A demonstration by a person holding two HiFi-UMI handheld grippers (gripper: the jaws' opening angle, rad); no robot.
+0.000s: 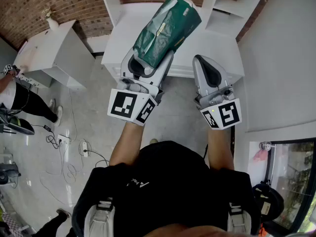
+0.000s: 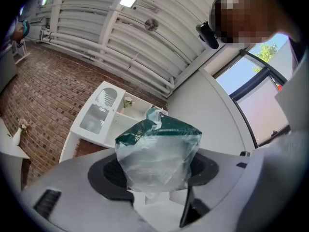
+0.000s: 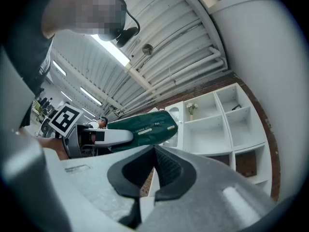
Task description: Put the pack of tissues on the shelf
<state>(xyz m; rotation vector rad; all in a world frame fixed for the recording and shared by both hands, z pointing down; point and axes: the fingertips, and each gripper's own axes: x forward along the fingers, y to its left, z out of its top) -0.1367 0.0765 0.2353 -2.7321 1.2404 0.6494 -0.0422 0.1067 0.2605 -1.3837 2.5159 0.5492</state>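
The pack of tissues [image 1: 165,31] is a green plastic-wrapped bundle, raised and tilted toward the upper right. My left gripper [image 1: 150,63] is shut on its lower end. In the left gripper view the pack [image 2: 157,153] fills the space between the jaws, its clear wrap facing the camera. My right gripper [image 1: 203,63] is beside it on the right, shut with nothing between its jaws. The right gripper view shows its jaws [image 3: 154,170] pressed together, with the pack [image 3: 145,127] off to the left. The white shelf unit [image 3: 217,124] with open compartments stands ahead [image 1: 224,6].
A white counter [image 1: 133,28] lies below the pack against a brick wall [image 1: 29,9]. A white cabinet [image 1: 47,53] stands at the left. A person [image 1: 15,95] stands at the far left, with cables and a power strip [image 1: 74,147] on the floor.
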